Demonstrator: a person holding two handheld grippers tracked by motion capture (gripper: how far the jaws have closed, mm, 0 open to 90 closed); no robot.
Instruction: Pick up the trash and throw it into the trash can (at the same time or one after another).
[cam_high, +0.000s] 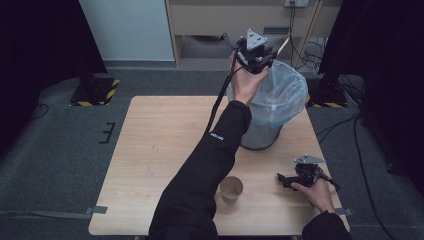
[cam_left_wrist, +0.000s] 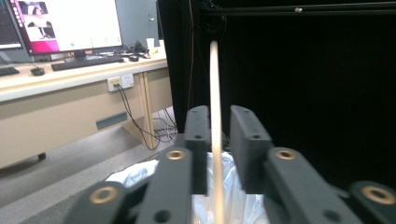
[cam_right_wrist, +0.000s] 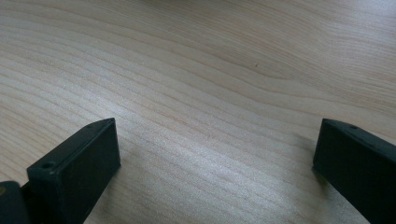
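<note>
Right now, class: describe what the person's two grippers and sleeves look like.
Both sleeves are black, the left with a small white marking. Each gripper, left and right, is black, topped by a grey three-cornered plate. A black cable trails from the left. The fingers are blocky, with brass-coloured pivots.

The room was dim at its edges, black curtains swallowing the light on both sides, while the table (cam_high: 150, 150) sat evenly lit from overhead. Beneath the right tongs (cam_right_wrist: 210, 154) the wood grain was sharp, with soft shadows hugging each jaw. Between the left tongs (cam_left_wrist: 215, 140) a pale strip (cam_left_wrist: 214, 93) blurred, and a monitor (cam_left_wrist: 65, 23) far behind them glared white.
</note>
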